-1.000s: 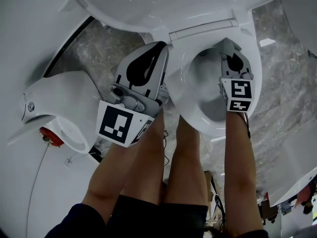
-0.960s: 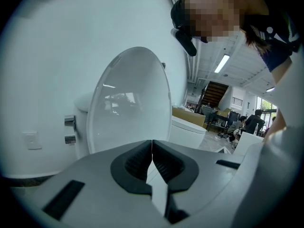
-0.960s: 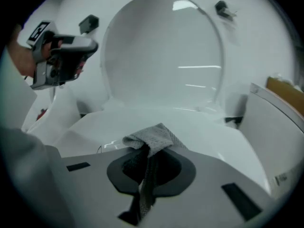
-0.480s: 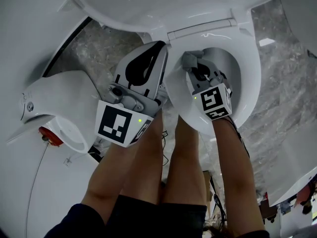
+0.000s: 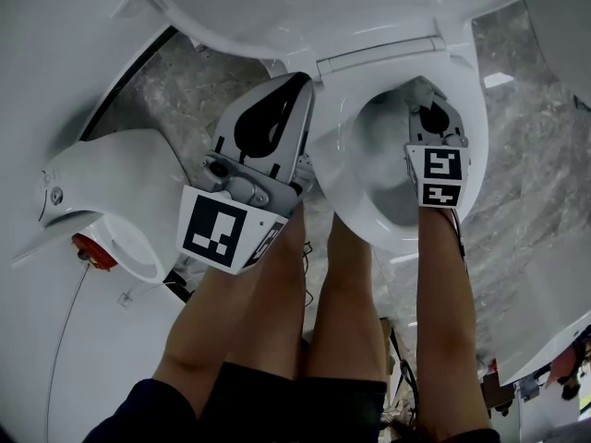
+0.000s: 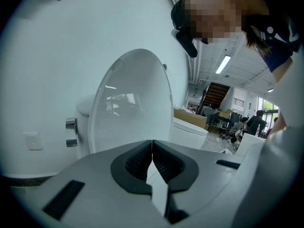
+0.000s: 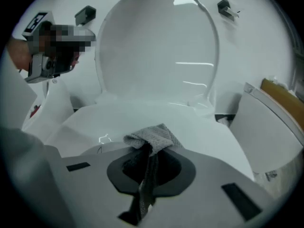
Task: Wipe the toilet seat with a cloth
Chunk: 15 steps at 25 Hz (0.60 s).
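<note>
Right gripper [image 7: 149, 151] pinches a grey cloth [image 7: 154, 136]: its jaws are closed on a dark strip of the fabric, and a bunched fold sticks out past the tips. In the head view this gripper [image 5: 427, 89] is low over the right side of the toilet seat [image 5: 468, 100], at the inner edge of the opening, with its marker cube [image 5: 436, 175] facing up. From the gripper's own view the bunched cloth seems to lie on the white seat [image 7: 199, 127], though contact cannot be made out for certain.

Left gripper [image 6: 152, 144] has its jaws pressed together with nothing between them. It sits off the toilet's left flank [image 5: 300, 86], apart from the seat, above the person's bare legs [image 5: 277, 312].

Beyond the seat the lid [image 7: 156, 46] stands raised, leaning back against the white wall [image 7: 256, 37]. Marbled floor [image 5: 175, 90] shows between this toilet and a second white fixture [image 5: 120, 192] at the left, which carries a small red part [image 5: 92, 252]. Far off in the left gripper view are a brown box [image 6: 187, 115] and a bright hall.
</note>
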Tool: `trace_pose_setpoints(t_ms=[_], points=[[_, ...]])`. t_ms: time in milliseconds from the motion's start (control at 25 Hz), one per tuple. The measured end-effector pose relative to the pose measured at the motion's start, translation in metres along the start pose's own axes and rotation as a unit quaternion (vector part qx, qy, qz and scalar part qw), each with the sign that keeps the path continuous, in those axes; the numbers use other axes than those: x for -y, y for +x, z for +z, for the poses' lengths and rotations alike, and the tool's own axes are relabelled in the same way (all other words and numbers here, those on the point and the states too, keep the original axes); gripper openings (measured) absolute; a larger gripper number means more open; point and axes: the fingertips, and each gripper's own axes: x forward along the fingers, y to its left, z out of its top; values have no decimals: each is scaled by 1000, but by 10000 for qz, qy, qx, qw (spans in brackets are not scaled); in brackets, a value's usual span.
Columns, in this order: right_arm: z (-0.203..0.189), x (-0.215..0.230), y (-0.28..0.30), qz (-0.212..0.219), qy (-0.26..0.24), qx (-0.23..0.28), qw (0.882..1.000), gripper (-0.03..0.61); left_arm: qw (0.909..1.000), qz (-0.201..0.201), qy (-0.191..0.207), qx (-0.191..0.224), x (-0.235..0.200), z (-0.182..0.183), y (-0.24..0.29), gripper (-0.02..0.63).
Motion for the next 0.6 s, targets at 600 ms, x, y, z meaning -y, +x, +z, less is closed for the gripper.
trace_pose_setpoints(t_ms=[600], points=[[-19,-210,-71,4171,-34,245,9085,28,9999,105,-21,68,-11,7,-10,21]])
